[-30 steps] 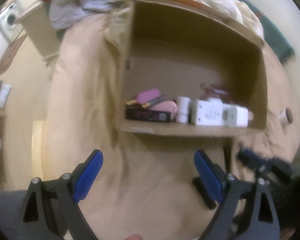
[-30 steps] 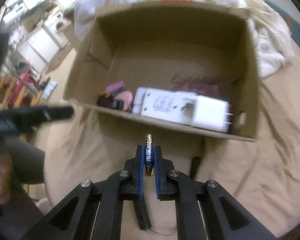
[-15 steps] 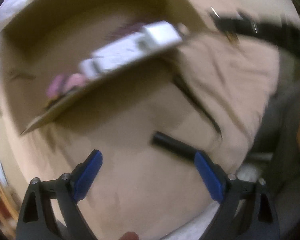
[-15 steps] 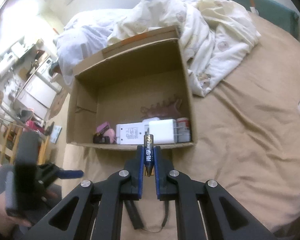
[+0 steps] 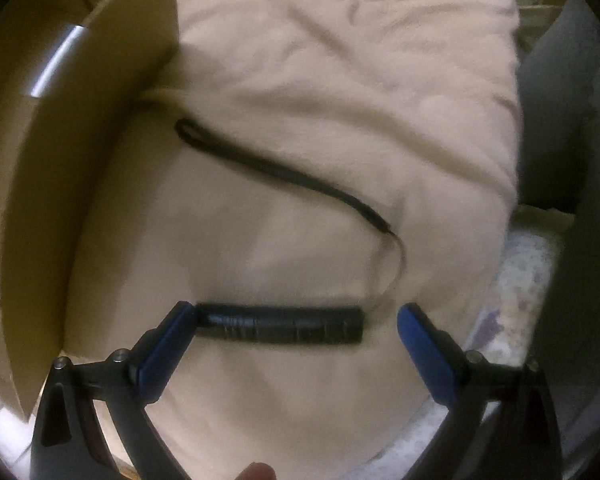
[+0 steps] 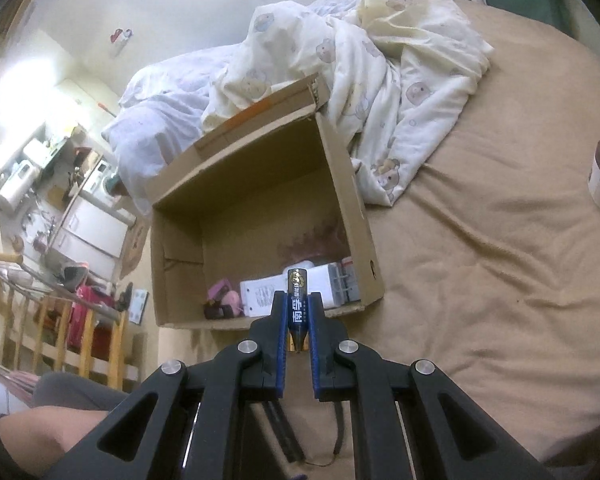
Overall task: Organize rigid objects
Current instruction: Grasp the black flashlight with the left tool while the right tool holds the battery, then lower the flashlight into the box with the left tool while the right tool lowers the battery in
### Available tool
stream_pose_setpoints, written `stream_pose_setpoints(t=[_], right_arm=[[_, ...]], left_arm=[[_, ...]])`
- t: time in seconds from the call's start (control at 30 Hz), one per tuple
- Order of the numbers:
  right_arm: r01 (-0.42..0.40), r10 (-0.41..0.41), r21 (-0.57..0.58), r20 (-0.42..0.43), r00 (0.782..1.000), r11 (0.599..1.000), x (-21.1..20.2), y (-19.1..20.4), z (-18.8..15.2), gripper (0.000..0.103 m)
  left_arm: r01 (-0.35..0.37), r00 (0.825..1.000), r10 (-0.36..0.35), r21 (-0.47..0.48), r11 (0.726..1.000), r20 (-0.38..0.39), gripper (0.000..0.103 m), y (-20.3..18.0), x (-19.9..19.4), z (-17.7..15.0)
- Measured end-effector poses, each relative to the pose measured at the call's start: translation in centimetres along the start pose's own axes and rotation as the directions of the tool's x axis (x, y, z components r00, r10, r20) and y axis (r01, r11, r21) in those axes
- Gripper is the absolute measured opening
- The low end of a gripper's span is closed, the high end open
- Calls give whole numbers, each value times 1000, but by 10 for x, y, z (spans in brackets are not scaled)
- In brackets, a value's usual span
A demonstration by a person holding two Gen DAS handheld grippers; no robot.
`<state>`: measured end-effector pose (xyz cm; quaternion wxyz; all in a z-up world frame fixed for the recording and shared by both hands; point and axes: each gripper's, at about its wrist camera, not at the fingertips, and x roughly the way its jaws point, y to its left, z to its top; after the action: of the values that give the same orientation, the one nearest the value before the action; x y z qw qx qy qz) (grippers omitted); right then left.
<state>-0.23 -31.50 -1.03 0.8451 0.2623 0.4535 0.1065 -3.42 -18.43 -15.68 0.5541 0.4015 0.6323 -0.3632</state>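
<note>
Left gripper (image 5: pixel 296 330) pointing straight down, jaws opening wide, straddling a black cylindrical flashlight (image 5: pixel 280 324) lying lengthwise across the gap on the tan bedsheet (image 5: pixel 340 80); left pad close to one end, right pad clear. Risk: closing end-to-end could pop the round barrel out, or catch the black wrist strap (image 5: pixel 284 172) trailing toward 11 o'clock. Right gripper (image 6: pixel 298 344) pinching a blue battery (image 6: pixel 298 300). Brown cardboard box (image 6: pixel 364 240) at 12 o'clock. Earlier: box ahead, flashlight not yet between the fingers.
</note>
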Motion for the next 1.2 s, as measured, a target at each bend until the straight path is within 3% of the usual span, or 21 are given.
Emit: stream_pose_setpoints(t=[0.1, 0.33, 0.47, 0.57, 0.67, 0.8, 0.9, 1.07, 1.2], right_arm=[[-11, 11, -4, 3, 1000, 1000, 0, 2, 1, 11], [-20, 20, -17, -6, 1000, 1000, 3, 7, 3, 11], [-18, 18, -18, -8, 1000, 1000, 4, 8, 3, 11], [-14, 14, -21, -18, 1000, 1000, 6, 7, 2, 11], [-7, 7, -25, -24, 1000, 1000, 9, 8, 1, 11], [3, -3, -27, -26, 1000, 1000, 10, 8, 0, 11], [11, -12, -28, -31, 999, 1000, 10, 8, -1, 11], [10, -11, -51, -37, 999, 999, 13, 15, 1, 11], [12, -16, -88, -39, 999, 996, 18, 26, 1, 11]], left_arm=[[1, 1000, -1, 15, 1000, -19, 102, 3, 7, 5], [58, 997, -61, -58, 997, -53, 101, 22, 20, 13], [43, 998, -45, -56, 997, -34, 87, 23, 14, 11], [57, 998, -59, -73, 996, -30, 86, 28, 8, 10], [25, 1000, -26, -82, 996, -18, 86, 30, -1, -1], [-8, 1000, 13, -172, 985, 28, 85, 35, -21, -17], [-35, 995, 61, -282, 959, 83, 85, 48, -44, -34], [4, 976, 91, -431, 902, 198, 85, 65, -85, -73], [33, 942, 158, -552, 833, 296, 85, 89, -123, -99]])
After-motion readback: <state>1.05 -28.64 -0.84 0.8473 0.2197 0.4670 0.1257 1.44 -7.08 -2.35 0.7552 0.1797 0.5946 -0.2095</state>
